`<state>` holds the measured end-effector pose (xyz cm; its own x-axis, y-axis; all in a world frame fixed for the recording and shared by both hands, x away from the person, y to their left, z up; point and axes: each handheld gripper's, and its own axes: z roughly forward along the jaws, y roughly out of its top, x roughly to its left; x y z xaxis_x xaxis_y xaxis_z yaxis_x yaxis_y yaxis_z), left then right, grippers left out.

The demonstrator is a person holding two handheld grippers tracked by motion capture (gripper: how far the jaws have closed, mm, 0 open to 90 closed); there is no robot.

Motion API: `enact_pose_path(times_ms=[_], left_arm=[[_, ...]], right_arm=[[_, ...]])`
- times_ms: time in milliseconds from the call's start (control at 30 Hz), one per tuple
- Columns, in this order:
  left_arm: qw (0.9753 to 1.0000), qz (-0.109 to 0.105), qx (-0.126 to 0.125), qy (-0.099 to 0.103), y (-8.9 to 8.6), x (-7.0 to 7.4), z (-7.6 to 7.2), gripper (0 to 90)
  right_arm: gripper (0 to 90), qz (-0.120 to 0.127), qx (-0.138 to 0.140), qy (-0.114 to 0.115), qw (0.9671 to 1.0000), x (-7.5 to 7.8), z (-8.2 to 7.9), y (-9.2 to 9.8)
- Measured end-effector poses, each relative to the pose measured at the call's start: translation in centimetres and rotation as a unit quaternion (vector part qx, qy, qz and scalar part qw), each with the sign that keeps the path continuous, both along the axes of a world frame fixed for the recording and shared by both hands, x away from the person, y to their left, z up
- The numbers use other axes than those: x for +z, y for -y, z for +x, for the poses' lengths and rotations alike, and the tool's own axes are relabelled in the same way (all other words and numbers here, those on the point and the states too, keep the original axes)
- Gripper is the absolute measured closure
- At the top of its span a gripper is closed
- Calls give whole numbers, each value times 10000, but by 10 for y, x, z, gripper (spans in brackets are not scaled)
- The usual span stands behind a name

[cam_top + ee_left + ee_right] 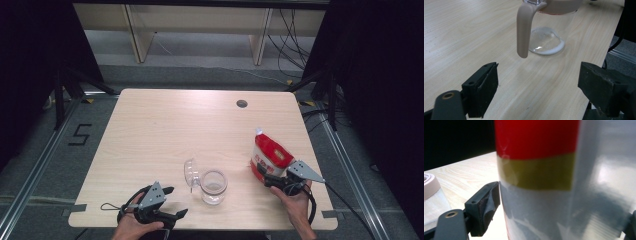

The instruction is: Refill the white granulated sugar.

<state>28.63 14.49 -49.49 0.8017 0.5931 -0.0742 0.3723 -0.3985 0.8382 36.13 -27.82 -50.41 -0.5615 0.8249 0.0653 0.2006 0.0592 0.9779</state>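
Note:
A clear jar (214,187) with a beige rim stands near the table's front middle, its hinged lid (190,172) flipped open to the left. My left gripper (176,201) rests open at the front left, just short of the jar. In the left gripper view its jaws (539,82) stand wide apart, with the beige handle (523,30) and the jar's clear base (546,42) ahead. A red, yellow and white bag (270,156) stands tilted at the right. My right gripper (268,178) is shut on its lower part; the bag (539,170) sits between the jaws, beside the jar (431,192).
The light wooden table (165,130) has a small round cable hole (242,103) at the back right. Beyond its far edge stand wooden shelf legs (140,40) and cables on the floor. Dark curtains flank both sides.

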Motion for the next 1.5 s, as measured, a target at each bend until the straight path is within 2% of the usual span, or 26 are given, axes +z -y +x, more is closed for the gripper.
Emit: enact_pose_path(times_ms=[100,133,167,200,300,333,433,500,533,567,633,733,767,800,833,867,933,967,1000,1033,1100,1167,1233,1300,1467,1500], left_arm=[[10000,-34,-52,-28,1,0,0,161],[10000,-4,-78,10,0,0,1,160],[9999,31,-114,85,0,0,1,160],[9999,36,-116,82,0,0,2,160],[9999,34,-103,84,1,0,2,160],[10000,40,-59,38,1,0,1,160],[10000,-40,-53,-55,2,-1,0,160],[10000,-7,-79,9,2,-1,1,160],[9999,43,-131,78,1,0,2,160],[10000,5,-87,30,1,-1,1,160],[10000,-46,-39,-56,2,-1,0,160],[10000,-11,-66,8,1,-1,0,160],[10000,-37,-57,-46,1,-1,0,160],[10000,-37,-57,-46,1,-1,0,160],[9999,16,-103,28,1,0,1,160],[9999,41,-125,74,0,0,2,160],[9999,43,-125,70,0,0,2,160],[10000,12,-91,34,1,0,1,160],[10000,-40,-61,-45,2,-1,0,160],[10000,-34,-62,-45,2,-1,0,160],[9999,40,-126,68,1,-1,1,160],[9999,-67,-68,-110,3,-1,-1,160],[9998,-95,-109,-142,3,-2,-1,160],[9999,-69,-67,-113,3,-2,-1,160],[9999,-68,-67,-109,3,-1,-1,160],[9999,-20,-74,-101,3,-1,-1,160]], right_arm=[[174,-32,-29,54,10000,0,-1,0],[173,101,-88,-56,9999,0,-4,-3],[177,29,-144,-41,9999,0,-4,-2],[182,21,-128,118,9998,-1,-1,-2],[198,42,-133,60,9999,0,-4,-4],[229,-27,6,354,9994,-1,-1,-5],[250,17,-110,367,9993,-1,-1,-6],[266,-52,-156,419,9990,-1,-1,-5],[281,8,-114,296,9995,0,-3,-7],[292,-2,20,451,9990,-1,-2,-7],[314,50,-34,487,9988,-1,-2,-9],[326,-47,-110,456,9989,0,-4,-9],[326,29,-72,553,9984,0,-3,-10],[326,29,-72,553,9984,0,-3,-10],[333,23,-56,408,9991,1,-5,-10],[334,-45,-1,487,9988,2,-5,-10],[343,22,6,444,9990,1,-6,-12],[344,-91,62,470,9988,1,-5,-12],[354,20,16,410,9992,1,-6,-12],[362,-41,-59,490,9988,1,-5,-11],[371,-29,-36,430,9991,1,-5,-11],[398,-26,-49,429,9991,0,-4,-10],[419,-104,-137,482,9987,-1,-3,-9],[421,-121,-137,316,9993,-2,-3,-9],[442,-70,-120,360,9993,-3,-2,-9],[444,-107,-99,452,9989,-3,-1,-9]])
